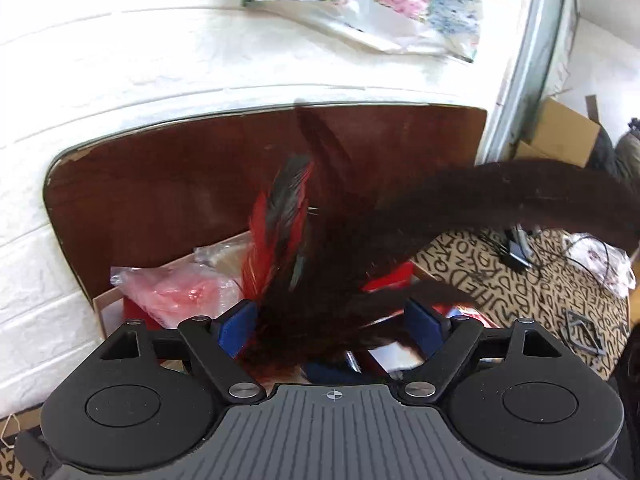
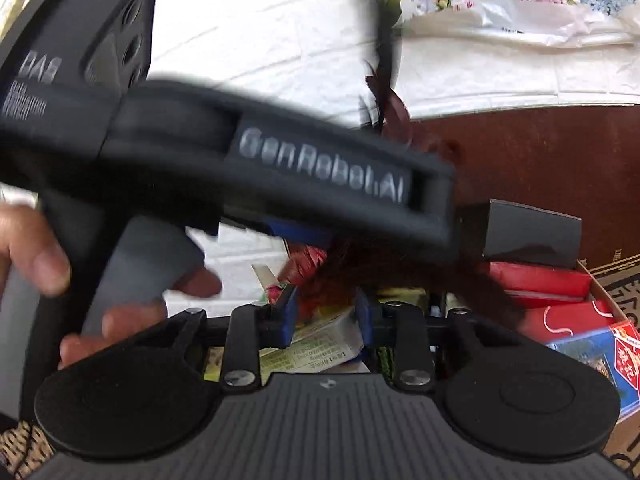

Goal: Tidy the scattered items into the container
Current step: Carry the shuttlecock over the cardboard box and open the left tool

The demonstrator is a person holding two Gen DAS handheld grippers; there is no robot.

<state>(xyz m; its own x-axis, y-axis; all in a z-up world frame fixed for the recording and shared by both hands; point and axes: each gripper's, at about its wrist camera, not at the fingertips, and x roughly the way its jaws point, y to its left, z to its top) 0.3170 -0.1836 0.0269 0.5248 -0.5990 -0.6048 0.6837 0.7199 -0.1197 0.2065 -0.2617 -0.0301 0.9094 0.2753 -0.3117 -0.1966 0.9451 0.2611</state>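
A bunch of dark brown and red feathers (image 1: pixel 304 240) stands up between the blue pads of my left gripper (image 1: pixel 332 324), whose jaws are wide apart; the feathers rest over the cardboard box (image 1: pixel 105 312). The box holds a pink plastic bag (image 1: pixel 176 292) and red packets (image 2: pixel 552 284). In the right wrist view the left gripper body (image 2: pixel 248 160) crosses the frame just above the box, with the feathers (image 2: pixel 384 276) under it. My right gripper (image 2: pixel 326 312) is partly open over a printed packet (image 2: pixel 320 344) in the box, gripping nothing.
A dark wooden headboard (image 1: pixel 168 184) stands behind the box against a white brick wall (image 1: pixel 120 64). A floral bag (image 1: pixel 380 4) hangs above. A letter-print cloth (image 1: pixel 520 292) with cables lies to the right. A blue carton (image 2: pixel 592 352) sits in the box's right end.
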